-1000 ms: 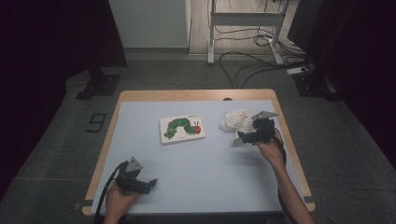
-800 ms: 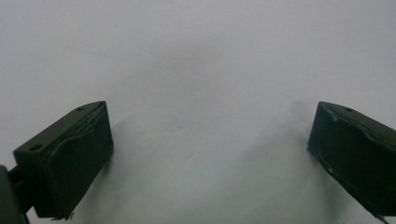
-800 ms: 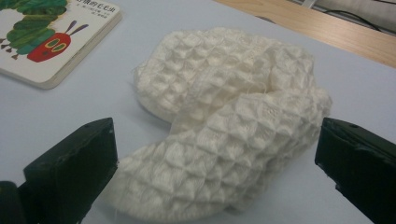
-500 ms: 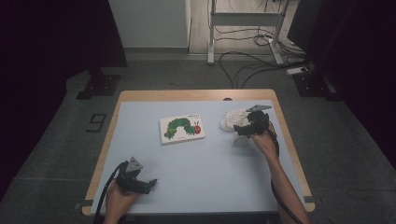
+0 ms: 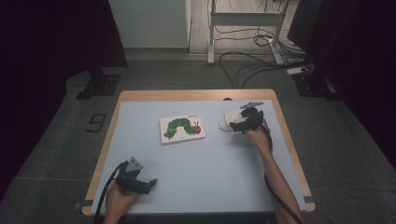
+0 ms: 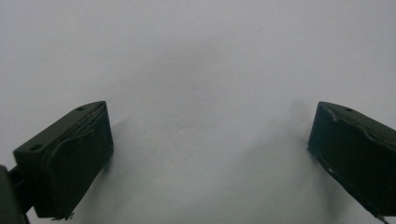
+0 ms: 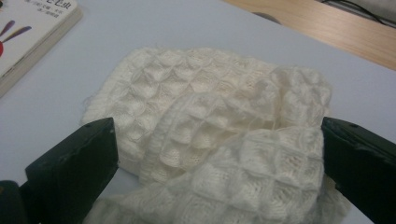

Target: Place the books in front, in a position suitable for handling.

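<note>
Right hand-held gripper (image 7: 217,154) wide open, jaws straddling a crumpled cream waffle-knit cloth (image 7: 219,126) at the desk's (image 5: 196,163) far right; nothing gripped yet, looks set to pinch the raised fold between the jaws. Cloth lies just right of a caterpillar picture book (image 5: 183,128), flat, cover up; title text too small to read. Left hand-held gripper (image 5: 136,181) parked at the near left edge, jaws spread wide over bare desk, empty, probably idle while the right one works
</note>
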A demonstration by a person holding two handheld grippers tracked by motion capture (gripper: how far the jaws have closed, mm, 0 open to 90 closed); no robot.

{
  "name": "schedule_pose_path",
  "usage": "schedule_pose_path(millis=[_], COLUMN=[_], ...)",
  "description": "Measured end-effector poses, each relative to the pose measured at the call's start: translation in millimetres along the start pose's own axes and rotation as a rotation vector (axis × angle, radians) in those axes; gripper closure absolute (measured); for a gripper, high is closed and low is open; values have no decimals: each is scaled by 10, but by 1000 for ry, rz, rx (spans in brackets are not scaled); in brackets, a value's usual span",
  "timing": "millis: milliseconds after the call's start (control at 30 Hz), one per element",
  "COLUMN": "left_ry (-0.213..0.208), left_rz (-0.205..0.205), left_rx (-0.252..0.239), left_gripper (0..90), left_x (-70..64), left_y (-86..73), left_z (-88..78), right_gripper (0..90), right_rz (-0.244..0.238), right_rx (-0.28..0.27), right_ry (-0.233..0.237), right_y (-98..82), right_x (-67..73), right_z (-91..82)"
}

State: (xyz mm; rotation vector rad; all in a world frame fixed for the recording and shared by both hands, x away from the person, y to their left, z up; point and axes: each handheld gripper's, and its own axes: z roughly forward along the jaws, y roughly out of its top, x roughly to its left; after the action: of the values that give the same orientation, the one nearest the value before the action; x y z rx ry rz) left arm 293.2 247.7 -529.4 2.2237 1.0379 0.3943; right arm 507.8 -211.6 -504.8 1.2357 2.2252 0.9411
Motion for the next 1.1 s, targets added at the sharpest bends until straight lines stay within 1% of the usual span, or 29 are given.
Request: schedule_pose_path(millis=[67,167,233,333,367,400,433,467,500,533,567,633,667,700,733,767,800,833,867,900,933,1000,1100], left_ry=[0,0,0,0,1,1,0,0,1,0,1,1,1,1,1,1,1,1,1,1,1,1,1], left_rz=[0,0,0,0,0,0,0,0,0,0,0,0,0,0,0,0,0,0,0,0,0,0,0], left_rx=[0,0,0,-1,-1,-1,-1,-1,-1,-1,-1,-1,-1,-1,-1,-1,-1,-1,-1,-1,-1,-1,-1], left_gripper=[0,0,0,0,0,0,0,0,0,0,0,0,0,0,0,0,0,0,0,0,0,0,0], left_x=[0,0,0,-1,-1,-1,-1,-1,-1,-1,-1,-1,-1,-1,-1,-1,-1,-1,-1,-1,-1,-1,-2], left_y=[0,0,0,0,0,0,0,0,0,0,0,0,0,0,-1,-1,-1,-1,-1,-1,-1,-1,-1], left_z=[0,0,0,1,1,1,1,1,1,1,1,1,1,1,1,1,1,1,1,1,1,1,1], right_gripper=[0,0,0,0,22,22,70,70,98,146,216,291,291,336,453,486,486,550,550,582,587,591,599], right_rz=[-7,-10,-21,-10,-6,-6,5,5,11,14,19,16,16,12,12,25,25,56,56,77,83,84,88], right_rx=[13,23,41,51,56,56,56,56,54,50,47,47,47,50,50,49,49,41,41,32,28,26,8], right_ry=[-5,-11,-21,-30,-43,-43,-59,-59,-62,-76,-97,-113,-113,-122,-127,-123,-123,-102,-102,-85,-81,-80,-76], right_y=[6,8,5,-2,-8,-8,-14,-14,-18,-24,-34,-36,-36,-38,-41,-43,-43,-52,-52,-62,-67,-69,-76], right_x=[28,37,38,37,33,33,25,25,20,14,4,2,2,5,-5,-15,-15,-54,-54,-82,-87,-85,-76], right_z=[71,113,168,198,216,216,219,219,219,215,201,190,190,183,163,150,150,121,121,94,84,78,49])
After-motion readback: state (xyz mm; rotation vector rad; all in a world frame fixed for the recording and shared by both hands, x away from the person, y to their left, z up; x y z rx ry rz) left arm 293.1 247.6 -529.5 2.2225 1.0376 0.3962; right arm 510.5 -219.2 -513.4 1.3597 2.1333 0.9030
